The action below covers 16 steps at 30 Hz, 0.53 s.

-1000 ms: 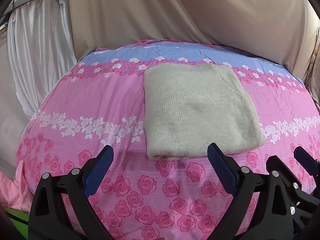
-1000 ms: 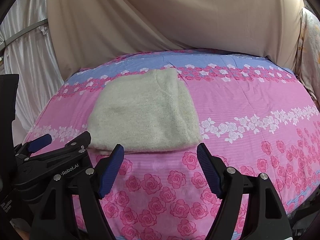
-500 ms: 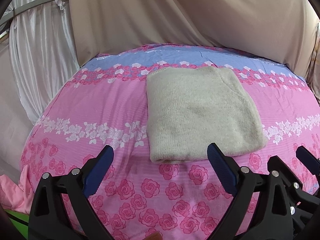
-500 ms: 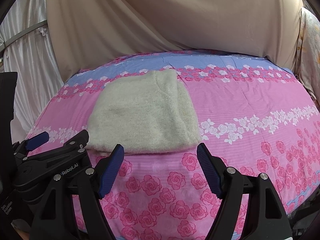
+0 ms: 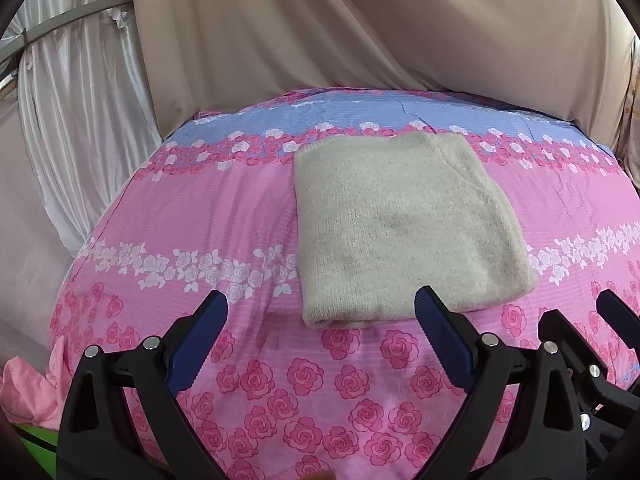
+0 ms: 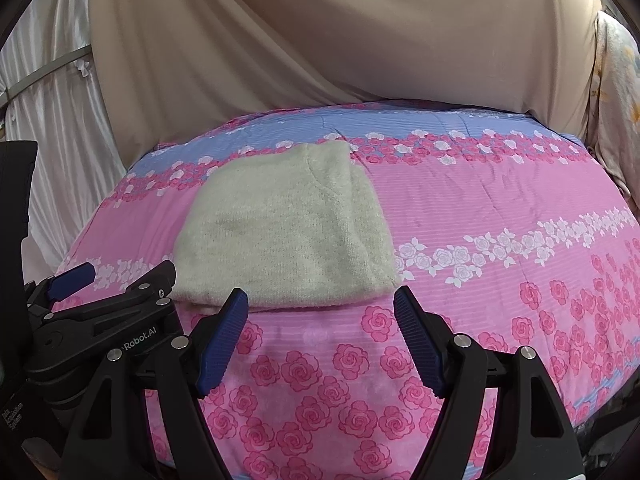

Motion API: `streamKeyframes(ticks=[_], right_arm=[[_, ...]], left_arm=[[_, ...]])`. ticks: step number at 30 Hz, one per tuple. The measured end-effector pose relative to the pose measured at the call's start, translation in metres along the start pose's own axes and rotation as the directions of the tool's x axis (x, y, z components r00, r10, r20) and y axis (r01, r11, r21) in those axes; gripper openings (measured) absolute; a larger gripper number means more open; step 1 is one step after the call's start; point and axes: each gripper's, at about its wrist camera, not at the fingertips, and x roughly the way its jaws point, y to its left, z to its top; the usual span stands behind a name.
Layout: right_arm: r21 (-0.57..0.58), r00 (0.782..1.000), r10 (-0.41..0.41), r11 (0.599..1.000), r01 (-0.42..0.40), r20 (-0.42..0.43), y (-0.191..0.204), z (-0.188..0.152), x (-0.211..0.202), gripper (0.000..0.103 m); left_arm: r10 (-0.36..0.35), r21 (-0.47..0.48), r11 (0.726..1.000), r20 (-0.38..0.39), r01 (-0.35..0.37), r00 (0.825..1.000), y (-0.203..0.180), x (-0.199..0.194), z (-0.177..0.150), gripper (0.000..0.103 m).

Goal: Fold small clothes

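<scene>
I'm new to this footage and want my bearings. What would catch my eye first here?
First, the folded beige sweater, lying flat near the middle of the pink rose-print bedsheet, towards its blue far band. Next, the blue-padded left hand-held gripper and right hand-held gripper, both open and empty, just short of the sweater's near edge. Beige drapes hang behind.

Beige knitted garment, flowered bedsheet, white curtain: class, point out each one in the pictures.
Beige knitted garment [image 5: 404, 224]: left wrist view, middle of its folded top face.
Flowered bedsheet [image 6: 500, 200]: right wrist view, bare pink stretch right of the garment.
White curtain [image 5: 76, 120]: left wrist view, hanging folds at left.
</scene>
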Motion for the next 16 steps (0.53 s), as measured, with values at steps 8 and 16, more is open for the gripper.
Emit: streamKeyframes(ticks=[8,16], right_arm=[[0.009,1.000,-0.012,1.000,0.013,-0.012,0.0007,-0.0013,0.0025,0.074],[0.011,1.000,-0.007,1.000,0.008,-0.013,0.0051,-0.0019,0.0032,0.074]], left_arm=[[-0.004,0.036,0.999,0.036,0.003,0.999,-0.0047,0.0000,-0.0015,0.093],[0.000,0.011,1.000,0.000,0.000,1.000,-0.0020,0.0056,-0.0039,0.093]])
